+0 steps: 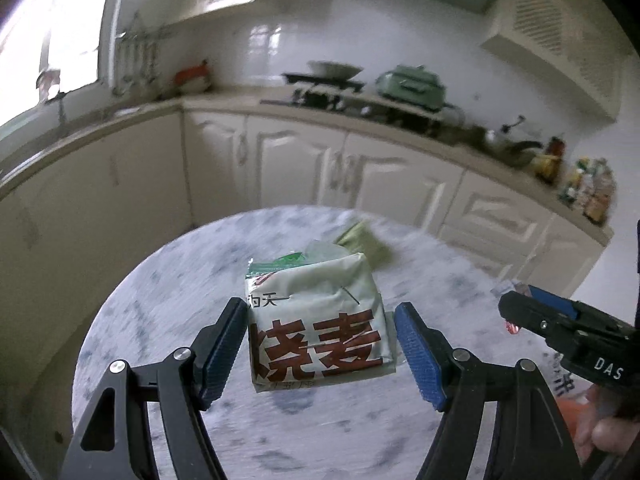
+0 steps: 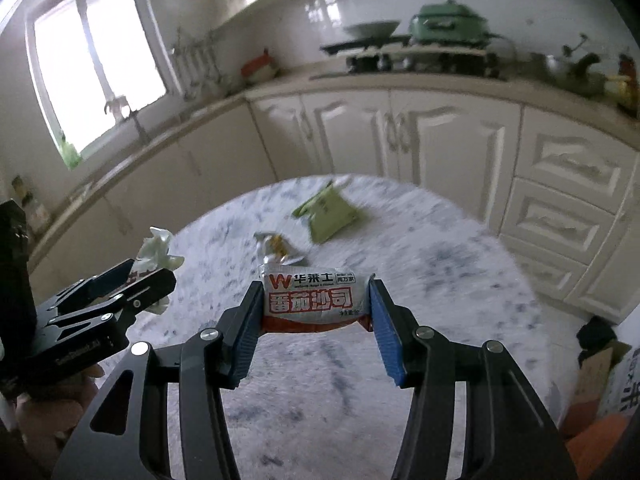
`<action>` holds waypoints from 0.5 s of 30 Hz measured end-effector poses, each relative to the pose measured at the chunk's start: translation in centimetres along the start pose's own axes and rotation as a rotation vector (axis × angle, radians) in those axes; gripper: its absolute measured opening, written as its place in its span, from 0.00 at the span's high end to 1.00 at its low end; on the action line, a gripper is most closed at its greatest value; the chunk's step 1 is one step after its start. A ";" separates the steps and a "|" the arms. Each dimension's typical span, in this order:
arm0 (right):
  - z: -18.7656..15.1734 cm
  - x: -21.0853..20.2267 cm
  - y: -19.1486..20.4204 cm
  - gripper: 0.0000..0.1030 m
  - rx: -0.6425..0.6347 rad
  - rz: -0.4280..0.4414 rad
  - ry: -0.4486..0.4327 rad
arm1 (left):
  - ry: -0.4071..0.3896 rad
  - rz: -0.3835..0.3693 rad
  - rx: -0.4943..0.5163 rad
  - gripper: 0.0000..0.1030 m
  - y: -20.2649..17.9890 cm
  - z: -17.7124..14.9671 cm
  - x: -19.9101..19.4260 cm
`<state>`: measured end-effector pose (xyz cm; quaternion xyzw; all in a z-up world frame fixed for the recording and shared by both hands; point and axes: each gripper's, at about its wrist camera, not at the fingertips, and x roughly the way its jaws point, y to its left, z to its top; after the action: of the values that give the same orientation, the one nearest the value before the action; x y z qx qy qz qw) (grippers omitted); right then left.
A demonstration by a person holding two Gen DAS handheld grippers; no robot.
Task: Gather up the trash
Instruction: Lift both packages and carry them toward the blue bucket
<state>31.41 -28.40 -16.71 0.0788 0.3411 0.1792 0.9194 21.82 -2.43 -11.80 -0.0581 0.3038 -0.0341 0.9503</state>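
Left wrist: left tongs [image 1: 320,350] clamped on pale food packet [image 1: 316,324]. Right wrist: right tongs [image 2: 314,330] clamped on ketchup sachet [image 2: 312,298], above counter [image 2: 440,264].

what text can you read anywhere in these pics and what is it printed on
"烧麦", large brown characters: pale green food wrapper between the left gripper jaws; smaller print on it partly cut off.
"华莱士" and "番茄沙司": ketchup sachet in the right gripper jaws; its fine print is too small to read.
"DAS": side of the right gripper, seen from the left wrist view.
Left gripper body lettering: blurred, unreadable.
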 end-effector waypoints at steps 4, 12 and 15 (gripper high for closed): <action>0.4 -3.2 -2.2 0.49 0.032 -0.035 -0.061 | -0.042 -0.061 0.053 0.32 -3.3 0.9 -1.6; 0.4 -9.9 -7.8 0.49 0.097 -0.142 -0.158 | -0.098 -0.189 0.155 0.32 -10.4 1.6 -3.7; 0.1 -12.2 -10.0 0.49 0.124 -0.192 -0.183 | -0.107 -0.236 0.192 0.32 -12.7 1.6 -3.9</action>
<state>25.65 -42.32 -12.03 0.1182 0.2723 0.0611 0.9530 19.20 -14.44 -6.60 -0.0039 0.2392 -0.1711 0.9558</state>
